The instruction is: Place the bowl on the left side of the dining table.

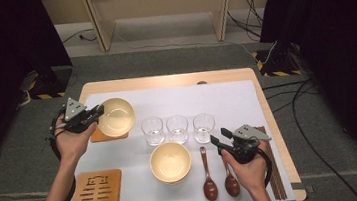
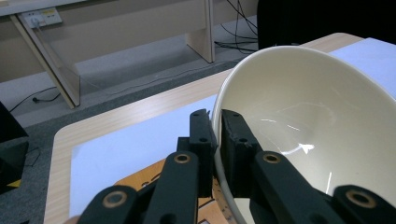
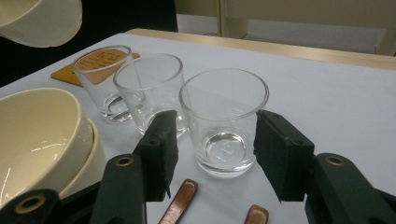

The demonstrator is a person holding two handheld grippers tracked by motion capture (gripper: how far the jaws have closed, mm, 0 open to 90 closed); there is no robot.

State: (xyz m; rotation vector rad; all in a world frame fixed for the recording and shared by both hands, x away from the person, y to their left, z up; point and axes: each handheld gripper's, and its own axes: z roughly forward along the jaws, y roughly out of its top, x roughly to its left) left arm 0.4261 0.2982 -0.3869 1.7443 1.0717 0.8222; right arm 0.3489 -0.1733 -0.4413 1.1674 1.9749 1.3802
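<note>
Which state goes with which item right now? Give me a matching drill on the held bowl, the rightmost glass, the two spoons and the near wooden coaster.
Items:
1. held bowl
2. rightmost glass
3. spoons
4. near wooden coaster

States:
A. lying on the mat beside the stacked bowls
B. standing between the open jaws of the right gripper
C. bare, nothing on it
D. rim pinched by the left gripper, tilted above the far coaster

Pairs: 1-D, 2-B, 3-A, 4-C
</note>
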